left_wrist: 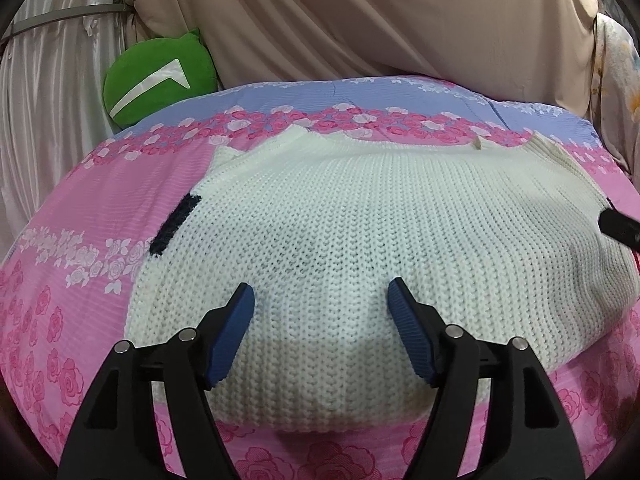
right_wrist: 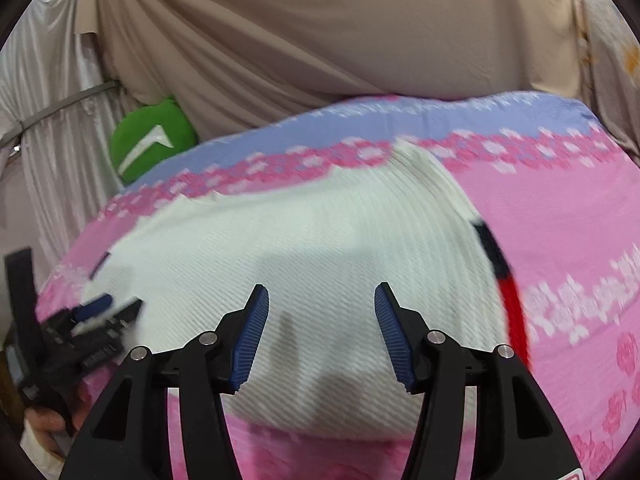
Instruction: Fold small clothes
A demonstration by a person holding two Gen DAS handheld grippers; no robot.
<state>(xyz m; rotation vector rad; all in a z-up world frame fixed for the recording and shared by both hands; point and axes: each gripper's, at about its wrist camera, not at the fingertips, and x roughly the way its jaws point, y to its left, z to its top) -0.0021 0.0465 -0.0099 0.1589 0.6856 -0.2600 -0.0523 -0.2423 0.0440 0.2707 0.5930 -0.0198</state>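
Blue ribbed pads [left_wrist: 236, 332] of left gripper [left_wrist: 320, 292] standing apart, gripping nothing, hovering over near hem of white knit sweater [left_wrist: 340, 216]. Right gripper [right_wrist: 321, 294] likewise parted, empty, over same sweater. Sweater lying flat on pink floral bedsheet [left_wrist: 80, 208], dark patch [left_wrist: 176, 224] at its left edge. Green cushion [left_wrist: 160, 76] sitting beyond, beige curtain [left_wrist: 360, 12] hanging behind.

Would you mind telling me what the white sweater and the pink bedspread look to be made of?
White sweater: chunky knitted yarn, probably wool or acrylic, matte; rows of stitches show. Pink bedspread: thin printed woven cloth, likely cotton, with a fine ribbed texture.
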